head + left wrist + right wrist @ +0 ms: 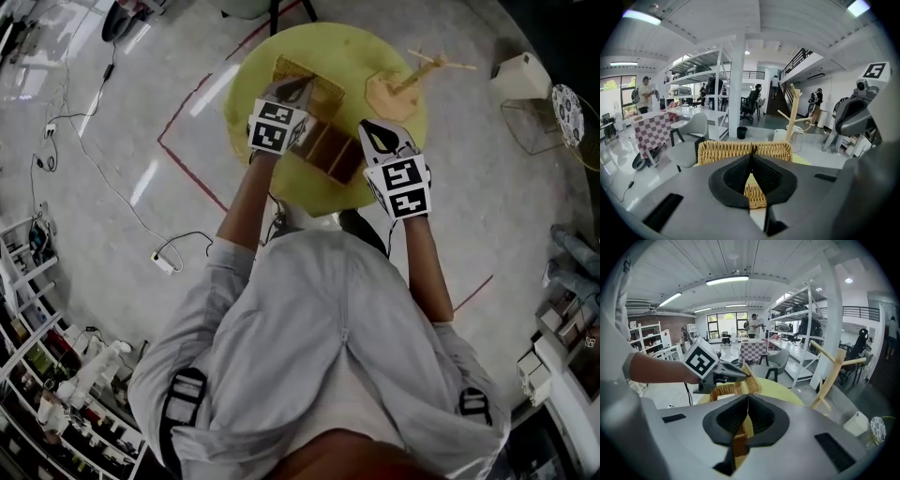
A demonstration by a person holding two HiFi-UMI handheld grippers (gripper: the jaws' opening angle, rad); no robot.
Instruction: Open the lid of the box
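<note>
A woven wicker box (339, 156) stands on the round yellow table (375, 47). Its wicker lid (317, 86) is tilted up at the far left end. My left gripper (295, 91) is shut on the lid's edge; in the left gripper view the lid (736, 151) stands upright across the closed jaws (751, 161). My right gripper (373, 133) is at the box's near right end, shut on the box's woven wall (739, 441). The right gripper view shows its jaws (747, 399) closed, and beyond them the left gripper (723, 371) holding the raised lid (751, 384).
A wooden branch-shaped stand (417, 75) sits on the table's right side, close beyond my right gripper. A white box (520, 75) and a wire frame (534, 122) are on the floor to the right. Red tape lines and cables cross the floor at left.
</note>
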